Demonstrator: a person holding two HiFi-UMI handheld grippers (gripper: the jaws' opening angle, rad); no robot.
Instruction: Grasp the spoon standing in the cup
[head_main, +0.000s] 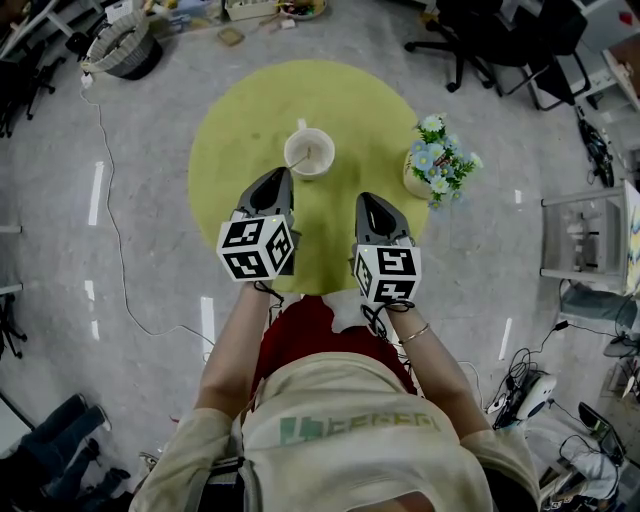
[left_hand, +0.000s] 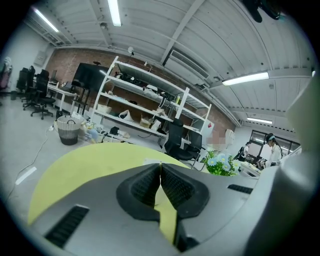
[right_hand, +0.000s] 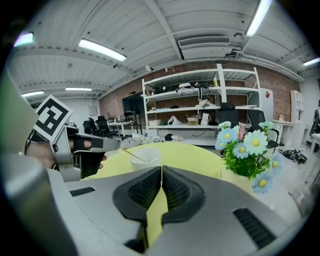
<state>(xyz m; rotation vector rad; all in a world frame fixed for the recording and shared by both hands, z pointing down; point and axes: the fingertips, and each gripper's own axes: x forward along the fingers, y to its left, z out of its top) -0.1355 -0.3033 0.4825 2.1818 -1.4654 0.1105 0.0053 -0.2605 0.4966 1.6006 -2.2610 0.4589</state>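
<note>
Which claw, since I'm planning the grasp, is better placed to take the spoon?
Left. The left claw sits just short of the cup, and the spoon leans its handle toward it. The right claw is farther off to the side. Both are shut.

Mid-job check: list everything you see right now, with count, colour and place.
table: 1, yellow-green, round, centre of floor
cup: 1, white, on table, ahead of the left gripper
spoon: 1, pale, leaning in the cup
potted flowers: 1, blue and white, table's right edge
basket: 1, grey, floor, far left
office chairs: several, black, far right
left gripper: 1, grey, jaws shut, empty
right gripper: 1, grey, jaws shut, empty
</note>
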